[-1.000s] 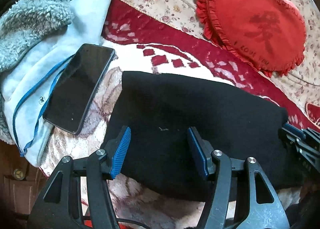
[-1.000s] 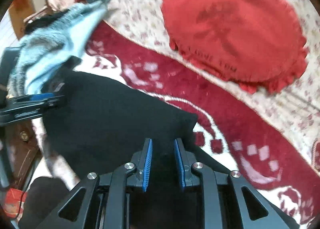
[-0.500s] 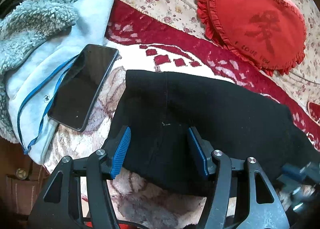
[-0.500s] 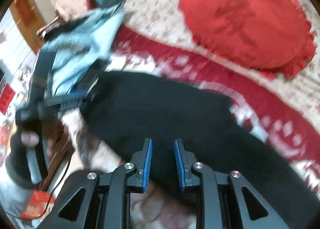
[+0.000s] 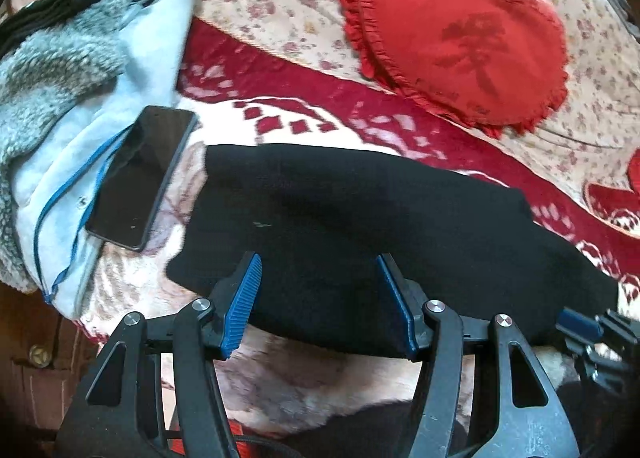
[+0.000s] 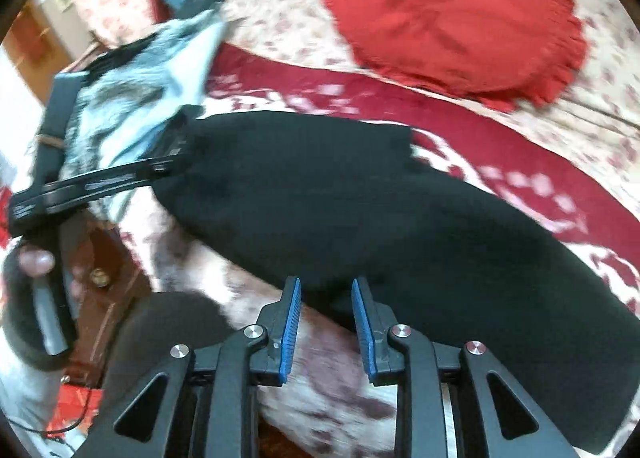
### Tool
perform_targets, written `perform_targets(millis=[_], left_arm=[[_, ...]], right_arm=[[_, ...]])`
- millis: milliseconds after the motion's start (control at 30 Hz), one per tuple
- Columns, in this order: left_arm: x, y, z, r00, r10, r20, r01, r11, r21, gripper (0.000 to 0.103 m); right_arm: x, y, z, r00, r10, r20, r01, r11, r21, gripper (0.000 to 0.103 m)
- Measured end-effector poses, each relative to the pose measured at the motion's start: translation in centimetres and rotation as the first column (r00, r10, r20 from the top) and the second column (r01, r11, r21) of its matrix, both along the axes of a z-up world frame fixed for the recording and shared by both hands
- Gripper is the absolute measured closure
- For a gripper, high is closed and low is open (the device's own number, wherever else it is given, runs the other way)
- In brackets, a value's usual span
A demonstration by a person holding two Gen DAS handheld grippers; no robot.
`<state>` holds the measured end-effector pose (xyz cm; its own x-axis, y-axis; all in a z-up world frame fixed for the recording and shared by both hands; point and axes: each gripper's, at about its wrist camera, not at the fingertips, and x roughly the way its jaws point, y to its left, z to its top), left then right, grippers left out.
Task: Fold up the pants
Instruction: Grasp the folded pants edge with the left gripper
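Two grippers are seen, each with blue pads. The left gripper (image 5: 318, 302) is held wide apart at the lower centre of the left wrist view, and nothing is clamped between its fingers; the near edge of the black pants (image 5: 360, 226) is seen just behind them. The right gripper (image 6: 326, 322) is parted by a narrower gap at the lower centre of the right wrist view, over the near edge of the pants (image 6: 380, 210), and no cloth is pinched. The pants are laid across the red and white blanket (image 5: 400, 126). A dark phone (image 5: 140, 176) is placed at the left, on a pale blue garment (image 5: 52, 162). A red heart cushion (image 5: 460, 42) is found at the upper right.
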<state>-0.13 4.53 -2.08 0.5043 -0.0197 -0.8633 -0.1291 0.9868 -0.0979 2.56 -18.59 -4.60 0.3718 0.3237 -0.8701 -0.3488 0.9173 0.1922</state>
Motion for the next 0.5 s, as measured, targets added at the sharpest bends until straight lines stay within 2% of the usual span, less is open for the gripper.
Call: perform_targets(millis=[167, 367, 467, 500], left_arm=[[0.2, -2.9, 0.8, 0.996, -0.088, -0.001, 0.088, 0.996, 0.002, 0.044], [1.1, -7.3, 1.1, 0.977, -0.21, -0.025, 0.21, 0.978, -0.018, 0.044], [1.6, -10.4, 1.0, 0.958, -0.284, -0.047, 0.282, 0.959, -0.043, 0.038], [1.7, -11.5, 1.1, 0.952, -0.302, -0.048, 0.3, 0.953, -0.039, 0.038]], right_arm=[[0.5, -3.5, 0.1, 0.998, -0.066, 0.001, 0.066, 0.996, -0.053, 0.077], [0.2, -9.6, -1.7, 0.984, -0.173, -0.043, 0.166, 0.978, -0.124, 0.077], [-1.6, -13.2, -1.4, 0.977, -0.208, -0.051, 0.208, 0.978, 0.001, 0.077], [-2.2, -14.1, -1.3, 0.974, -0.223, -0.048, 0.224, 0.975, 0.004, 0.077]])
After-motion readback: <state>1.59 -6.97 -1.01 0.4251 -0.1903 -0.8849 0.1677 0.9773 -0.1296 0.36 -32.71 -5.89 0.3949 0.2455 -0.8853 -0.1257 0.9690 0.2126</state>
